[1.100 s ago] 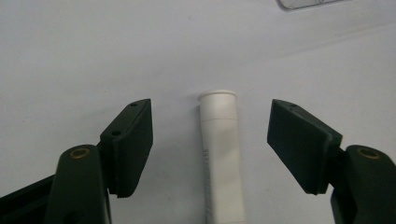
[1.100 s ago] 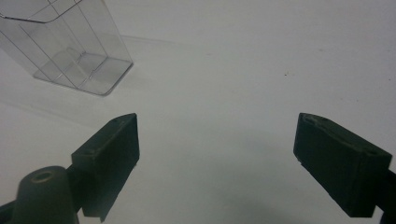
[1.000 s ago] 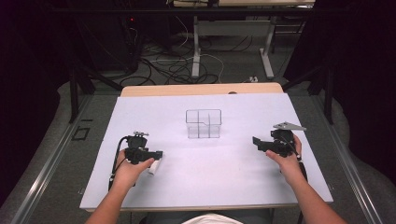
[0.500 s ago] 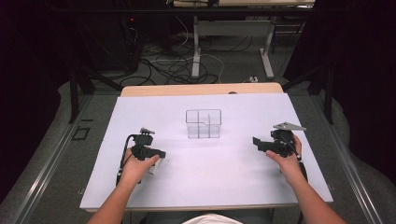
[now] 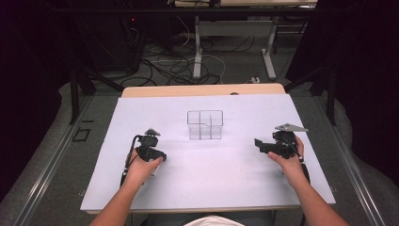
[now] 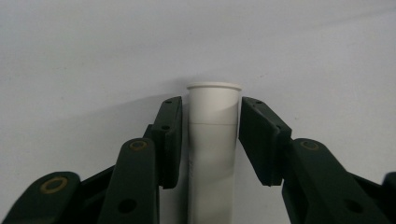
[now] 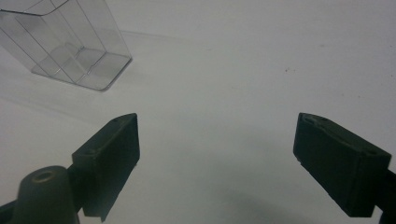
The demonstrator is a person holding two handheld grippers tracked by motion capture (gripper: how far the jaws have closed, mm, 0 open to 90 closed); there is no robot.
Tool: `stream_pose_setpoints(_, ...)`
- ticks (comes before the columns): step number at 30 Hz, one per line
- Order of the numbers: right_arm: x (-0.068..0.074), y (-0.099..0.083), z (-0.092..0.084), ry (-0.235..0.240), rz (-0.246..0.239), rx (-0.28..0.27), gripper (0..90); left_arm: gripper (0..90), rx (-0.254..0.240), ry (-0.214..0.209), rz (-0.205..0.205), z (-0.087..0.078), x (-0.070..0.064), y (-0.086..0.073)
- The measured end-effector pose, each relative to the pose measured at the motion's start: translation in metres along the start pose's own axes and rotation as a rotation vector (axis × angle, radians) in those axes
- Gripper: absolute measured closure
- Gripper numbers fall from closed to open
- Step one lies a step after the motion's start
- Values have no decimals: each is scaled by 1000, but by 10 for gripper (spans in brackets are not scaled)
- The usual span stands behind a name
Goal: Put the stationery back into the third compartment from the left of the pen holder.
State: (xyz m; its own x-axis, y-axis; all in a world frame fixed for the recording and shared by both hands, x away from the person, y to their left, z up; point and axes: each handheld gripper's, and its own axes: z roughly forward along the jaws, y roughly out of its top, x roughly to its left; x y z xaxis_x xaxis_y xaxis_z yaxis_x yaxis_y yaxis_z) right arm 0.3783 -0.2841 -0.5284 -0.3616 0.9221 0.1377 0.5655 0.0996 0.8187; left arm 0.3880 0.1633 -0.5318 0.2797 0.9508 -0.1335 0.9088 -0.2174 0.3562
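A white plastic tube (image 6: 212, 140) lies on the white table sheet (image 5: 211, 174), its rimmed end pointing away from me. My left gripper (image 6: 210, 105) straddles it, and the jaws have just been closing. The pads (image 6: 170, 140) stand close beside the tube's sides with thin gaps showing, so I see no firm press. In the high view the left gripper (image 5: 157, 155) sits at the left of the sheet, pointing down. My right gripper (image 5: 258, 143) rests at the right of the sheet. Its jaws (image 7: 217, 140) are wide open over bare sheet, holding nothing.
A clear plastic box with compartments (image 5: 205, 125) stands in the middle of the sheet, also at the upper left of the right gripper view (image 7: 70, 46). Wooden table edge (image 5: 202, 89) lies behind. Beyond are a dark floor, cables and desk legs.
The left hand has shifted slightly to the right, and its jaws have drawn in around the white tube. The right hand and the clear box have not moved.
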Motion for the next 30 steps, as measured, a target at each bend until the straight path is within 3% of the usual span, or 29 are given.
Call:
stream_pose_setpoints(4, 0, 0, 0, 0, 1, 0, 139, 661, 5, 4, -9, 0, 1, 1)
stream_pose_setpoints(15, -1, 0, 0, -3, 1, -3, 139, 669, 5, -22, -34, -1, 5, 1)
stream_pose_setpoints(30, -1, 0, 0, -3, 5, 0, 139, 671, -1, -27, -24, -1, 5, 0)
